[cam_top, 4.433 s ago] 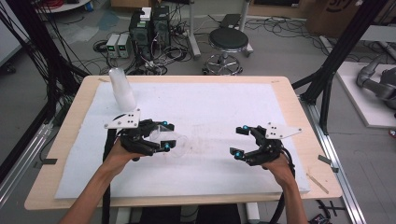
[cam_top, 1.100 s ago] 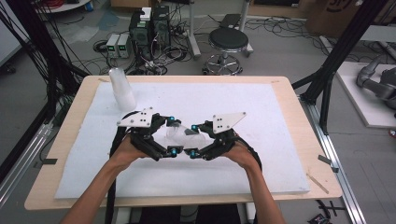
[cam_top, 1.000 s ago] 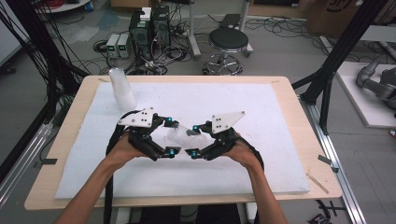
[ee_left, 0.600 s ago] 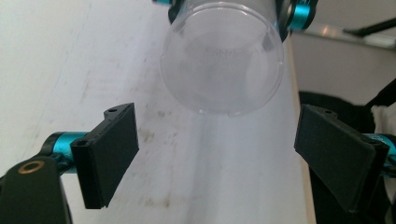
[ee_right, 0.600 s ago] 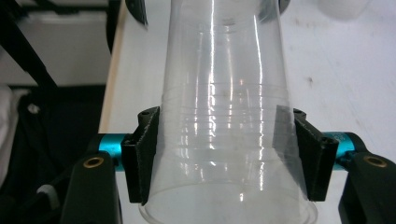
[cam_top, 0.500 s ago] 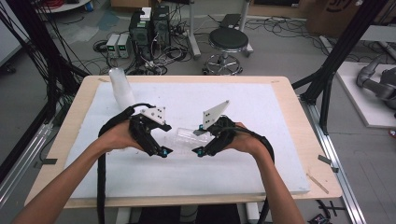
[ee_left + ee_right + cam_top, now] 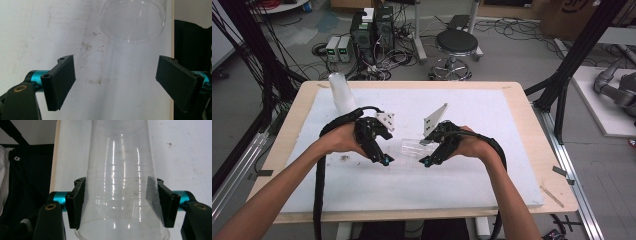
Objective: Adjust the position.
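Note:
A clear plastic cup (image 7: 412,148) is held on its side just above the white mat, between the two hands. My right gripper (image 7: 426,153) is shut on it; in the right gripper view the pads (image 7: 79,202) press both sides of the cup (image 7: 120,182) near its wide rim. My left gripper (image 7: 384,150) hangs a short way to the left of the cup, open. Its jaws have just been closing, with nothing between them. In the left gripper view the cup's round end (image 7: 132,20) lies beyond the left gripper (image 7: 117,82).
A stack of clear cups (image 7: 341,93) stands upright at the back left of the white mat (image 7: 492,165). The wooden table edge (image 7: 557,165) frames the mat. Cables trail from both grippers over the forearms.
The two grippers, close together around the cup a second ago, have drawn apart and rolled so their grey plates stand up. The cup stayed with the right gripper.

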